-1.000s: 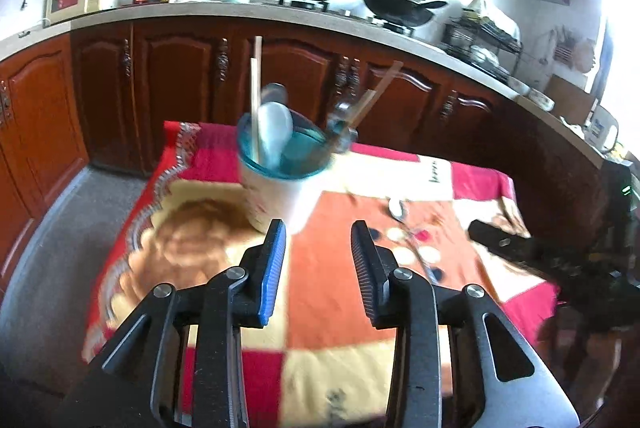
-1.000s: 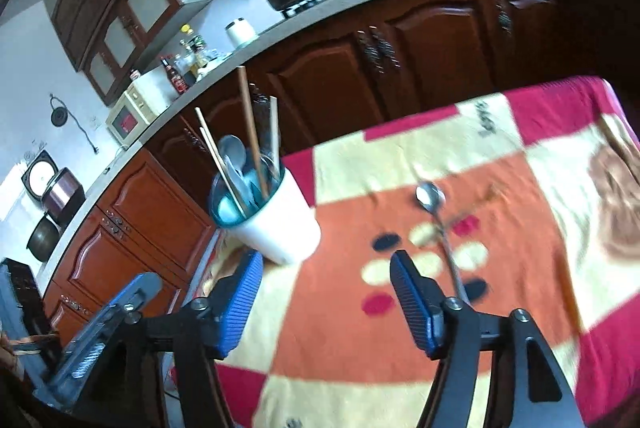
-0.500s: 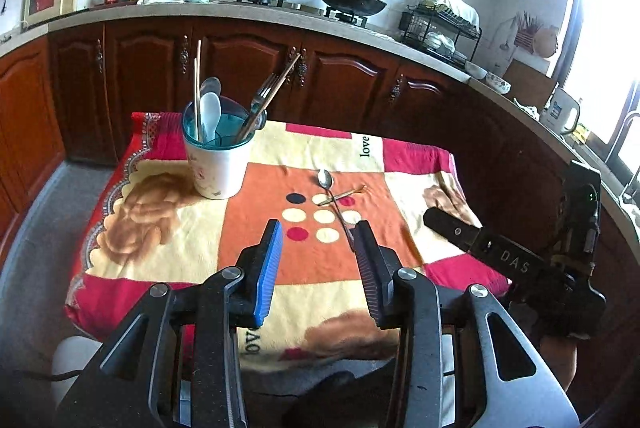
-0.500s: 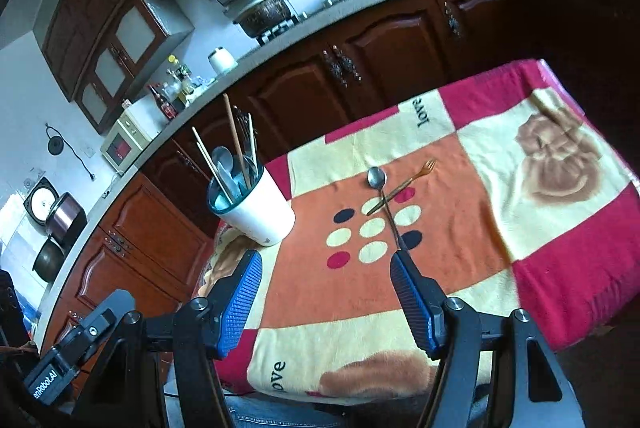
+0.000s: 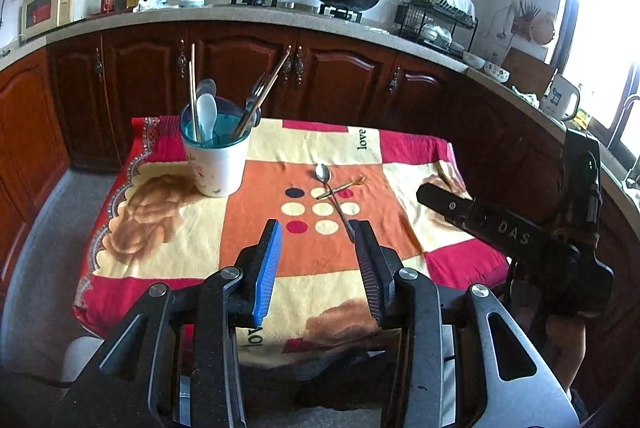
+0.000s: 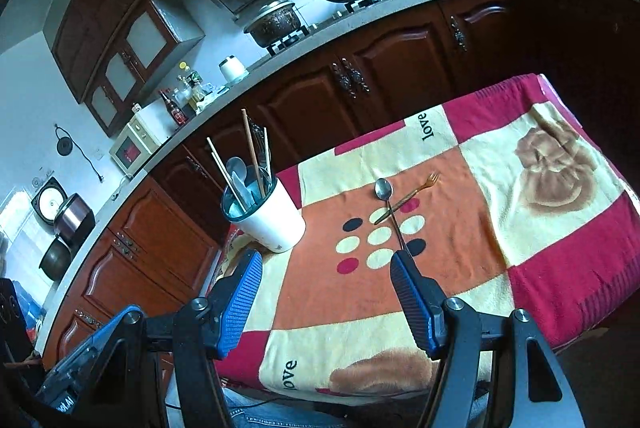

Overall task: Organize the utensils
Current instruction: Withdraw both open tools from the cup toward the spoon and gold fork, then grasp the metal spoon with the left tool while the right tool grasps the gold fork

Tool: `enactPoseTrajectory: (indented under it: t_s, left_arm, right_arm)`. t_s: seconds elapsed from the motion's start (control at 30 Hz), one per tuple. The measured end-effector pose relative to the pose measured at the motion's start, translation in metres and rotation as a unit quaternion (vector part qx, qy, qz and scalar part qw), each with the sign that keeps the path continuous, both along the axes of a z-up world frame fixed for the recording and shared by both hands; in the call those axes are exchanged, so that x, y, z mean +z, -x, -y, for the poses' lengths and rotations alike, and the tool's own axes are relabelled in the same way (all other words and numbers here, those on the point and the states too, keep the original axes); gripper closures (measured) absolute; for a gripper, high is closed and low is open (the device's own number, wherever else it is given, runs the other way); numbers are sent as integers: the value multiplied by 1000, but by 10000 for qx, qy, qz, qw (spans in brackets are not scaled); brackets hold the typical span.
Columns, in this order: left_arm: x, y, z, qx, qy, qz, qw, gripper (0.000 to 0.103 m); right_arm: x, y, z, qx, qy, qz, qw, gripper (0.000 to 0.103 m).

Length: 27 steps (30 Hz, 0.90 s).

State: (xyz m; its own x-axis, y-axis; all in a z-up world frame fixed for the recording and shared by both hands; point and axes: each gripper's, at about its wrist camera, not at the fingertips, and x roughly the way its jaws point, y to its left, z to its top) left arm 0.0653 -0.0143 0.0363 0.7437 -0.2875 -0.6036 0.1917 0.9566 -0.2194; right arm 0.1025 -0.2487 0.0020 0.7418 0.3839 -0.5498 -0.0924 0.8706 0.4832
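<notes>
1. Left wrist view: the left tongs (image 5: 318, 256) hang over the near half of the desk (image 5: 188, 228), which is covered by a red, cream and orange patchwork cloth; their jaws stand apart with nothing between them.
2. A white holder (image 5: 216, 163) with a teal rim stands on the far left part of the cloth, holding chopsticks, spoons and a fork upright or leaning.
3. A metal spoon (image 5: 330, 193) lies on the orange square near the middle, bowl toward the far side, its handle end just beside the right finger of the left tongs in this view.
4. A small gold fork (image 5: 342, 186) lies across the spoon's handle, touching it.
5. Right wrist view: the right tongs (image 6: 326, 274) are wide apart and empty, above the near edge of the cloth.
6. From this side the holder (image 6: 270, 216) sits left of the spoon (image 6: 386, 201) and fork (image 6: 412, 193), well apart from them.
</notes>
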Motion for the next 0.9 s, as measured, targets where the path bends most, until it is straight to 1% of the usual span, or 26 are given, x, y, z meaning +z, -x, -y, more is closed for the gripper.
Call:
enactPoseTrajectory:
  t_s: [0.3,0.47,0.5,0.6,0.7,0.77,0.8,0.83,0.9]
  left_arm:
    - [-29,-39,6,75,-50,-316,9995,66]
    - [-49,-66,6,136,16,-499,9987,66]
    - [-55,-74,6,141,52,-578,9982,66]
    - [-71,-95,4,184,143,-790,9966,66]
    - [-86,-119,7,141,186,-968,9950,66]
    - [-93,-135,10,92,219,-1036,9943,66]
    - [-96,-142,11,77,229,-1049,9942,66]
    - [-99,-150,13,69,231,-1062,9941,66]
    - [-107,-167,17,74,240,-1153,9930,66]
  right_arm:
    - [-15,-40,6,115,157,-122,9997,39]
    - [-26,-63,12,254,247,-234,9991,39]
    - [-30,-69,14,285,227,-287,9989,39]
    - [-43,-85,19,345,186,-501,9980,46]
    - [-61,-106,27,353,106,-765,9964,47]
    - [-75,-124,31,359,106,-987,9944,48]
    - [-79,-130,31,361,139,-1065,9936,52]
    - [-85,-139,33,376,145,-1161,9924,53]
    - [-100,-160,40,406,-39,-1368,9898,53]
